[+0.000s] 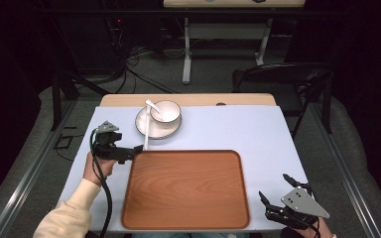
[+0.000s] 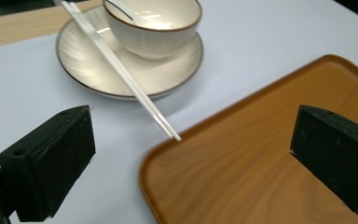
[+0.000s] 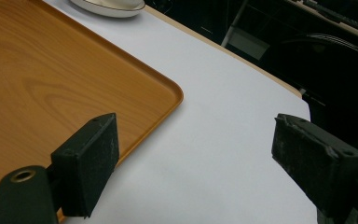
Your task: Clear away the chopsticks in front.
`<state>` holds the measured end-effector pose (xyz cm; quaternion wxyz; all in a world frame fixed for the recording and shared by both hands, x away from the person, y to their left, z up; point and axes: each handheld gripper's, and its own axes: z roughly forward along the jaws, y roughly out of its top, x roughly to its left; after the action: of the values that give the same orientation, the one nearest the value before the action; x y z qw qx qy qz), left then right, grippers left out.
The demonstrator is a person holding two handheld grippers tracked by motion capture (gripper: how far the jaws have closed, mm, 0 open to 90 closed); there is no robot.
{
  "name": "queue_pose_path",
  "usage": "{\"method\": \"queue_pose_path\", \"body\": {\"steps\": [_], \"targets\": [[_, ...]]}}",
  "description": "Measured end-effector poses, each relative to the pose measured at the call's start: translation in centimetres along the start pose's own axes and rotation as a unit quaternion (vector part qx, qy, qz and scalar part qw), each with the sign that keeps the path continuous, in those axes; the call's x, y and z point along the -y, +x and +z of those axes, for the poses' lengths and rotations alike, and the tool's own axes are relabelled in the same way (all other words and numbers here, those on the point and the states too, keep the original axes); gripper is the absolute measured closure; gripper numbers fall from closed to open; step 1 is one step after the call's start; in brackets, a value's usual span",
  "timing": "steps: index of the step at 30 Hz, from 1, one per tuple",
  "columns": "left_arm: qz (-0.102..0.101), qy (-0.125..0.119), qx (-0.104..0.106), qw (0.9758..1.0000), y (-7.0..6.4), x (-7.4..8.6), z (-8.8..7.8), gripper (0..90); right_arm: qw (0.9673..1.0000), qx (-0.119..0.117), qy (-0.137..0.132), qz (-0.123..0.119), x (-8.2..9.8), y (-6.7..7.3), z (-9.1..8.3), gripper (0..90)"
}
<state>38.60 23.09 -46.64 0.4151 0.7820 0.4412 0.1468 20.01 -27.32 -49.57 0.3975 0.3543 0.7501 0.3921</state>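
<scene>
- In the high view, a wooden tray (image 1: 186, 191) is being shown in the lower middle of the frame, lying flat on the pale blue table cover (image 1: 238, 131) with nothing on it.
- Above it, in the upper middle of the frame, a white bowl (image 1: 165, 112) is being carried by a white saucer (image 1: 145, 125), and a white spoon (image 1: 153, 105) is being held inside the bowl with its handle leaning over the left rim.
- A pair of white chopsticks (image 1: 147, 134) is being rested on the saucer's left side, the lower tips reaching down to just above the tray's upper left corner.
- The left gripper (image 1: 133, 151) is being held at the left of the frame, just beside that corner, jaws set wide and clamping nothing.
- The right gripper (image 1: 277, 193) is being held at the lower right, apart from the tray, jaws also spread wide and empty.
- In the left gripper view, the bowl (image 2: 154, 25) is being seen at the top of the frame with a thin dark rim, the saucer (image 2: 168, 74) likewise edged, and the chopsticks (image 2: 121, 70) are being run diagonally from upper left to the tray's corner (image 2: 261, 154).
- In the right gripper view, the tray (image 3: 42, 79) is being shown at the left, its rounded corner between the wide jaws, and the saucer's edge (image 3: 107, 8) at the top.
</scene>
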Motion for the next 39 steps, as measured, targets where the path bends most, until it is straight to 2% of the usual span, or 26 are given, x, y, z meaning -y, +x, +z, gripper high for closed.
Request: {"method": "queue_pose_path", "body": {"steps": [4, 9, 21, 26, 28, 30, 33, 36, 38, 39], "targets": [[0.0, 0.003, -0.005, 1.0, 0.7, -1.0, 0.4, 0.0, 1.0, -0.001, 0.001, -0.002, 0.0, 0.0, 0.0, 14.4], [-0.013, 0.011, -0.003, 0.9999, 2.2, -2.5, 1.4, 0.0, 1.0, 0.0, 0.0, -0.003, 0.0, 0.0, -0.1, 14.4], [-0.016, 0.029, -0.014, 0.9994, 3.5, -5.4, 3.8, 0.0, 1.0, 0.0, 0.0, 0.0, 0.0, 0.0, -0.1, 14.4], [-0.022, 0.039, -0.032, 0.9985, 4.1, -6.8, 5.6, 1.5, 1.0, 0.0, -0.001, 0.0, 0.0, 0.0, -0.1, 14.4], [-0.024, 0.04, -0.033, 0.9984, 4.2, -7.0, 5.9, 2.5, 1.0, 0.0, -0.001, -0.001, 0.0, 0.0, -0.1, 14.4], [-0.036, 0.047, -0.046, 0.9972, 4.6, -7.6, 7.0, 5.6, 1.0, -0.001, 0.0, -0.001, 0.0, 0.0, -0.1, 14.4], [-0.042, 0.054, -0.053, 0.9962, 5.0, -7.8, 7.5, 12.3, 1.0, 0.0, 0.0, -0.001, 0.0, 0.0, -0.1, 14.4], [-0.06, 0.064, -0.078, 0.9931, 6.0, -7.9, 8.6, 17.4, 1.0, 0.0, 0.0, -0.001, 0.0, 0.0, -0.1, 14.4], [-0.079, 0.072, -0.086, 0.9905, 6.5, -7.8, 9.1, 22.5, 1.0, 0.001, 0.0, -0.001, 0.0, 0.0, -0.1, 14.4], [-0.079, 0.072, -0.086, 0.9905, 6.5, -7.8, 9.1, 24.7, 1.0, 0.001, 0.0, -0.001, 0.0, 0.0, -0.1, 14.4]]}}
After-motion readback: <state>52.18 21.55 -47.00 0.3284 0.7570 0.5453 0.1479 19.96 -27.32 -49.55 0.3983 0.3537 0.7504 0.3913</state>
